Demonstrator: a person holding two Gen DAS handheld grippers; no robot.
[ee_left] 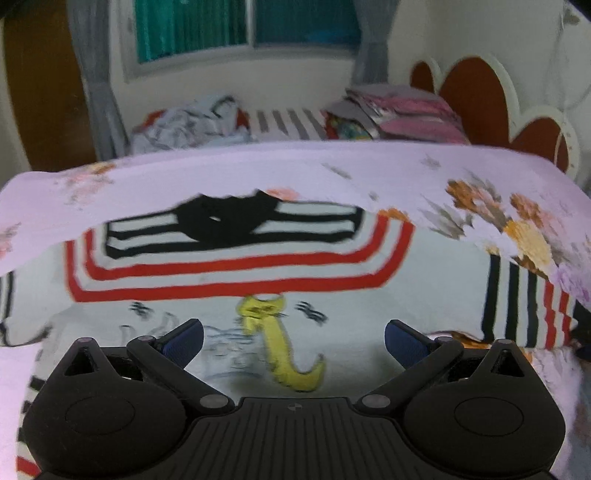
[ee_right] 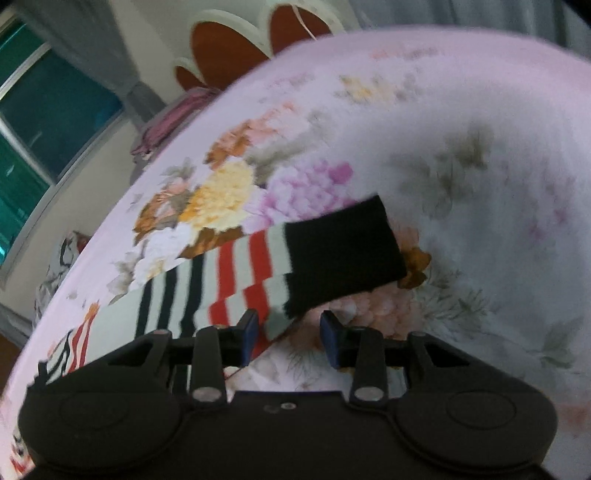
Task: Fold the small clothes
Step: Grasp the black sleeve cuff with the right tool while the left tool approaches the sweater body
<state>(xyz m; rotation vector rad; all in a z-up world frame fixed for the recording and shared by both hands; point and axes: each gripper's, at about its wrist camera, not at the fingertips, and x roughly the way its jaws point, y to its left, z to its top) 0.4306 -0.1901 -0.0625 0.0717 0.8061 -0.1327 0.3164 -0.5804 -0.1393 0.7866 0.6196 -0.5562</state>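
Right gripper (ee_right: 289,329), half open and empty, sits just short of the sleeve (ee_right: 258,273), which runs away toward its black cuff (ee_right: 341,254); left gripper (ee_left: 293,338) gapes over the shirt (ee_left: 236,266) chest, so I'd judge the right nearer.

The left wrist camera sits low and close above the white striped child's shirt with the yellow print (ee_left: 258,288), facing the teal window (ee_left: 243,26). The right wrist camera, tilted, looks closely at the shirt's black-cuffed sleeve (ee_right: 340,254). Both views share the pink floral bedsheet (ee_right: 461,155).
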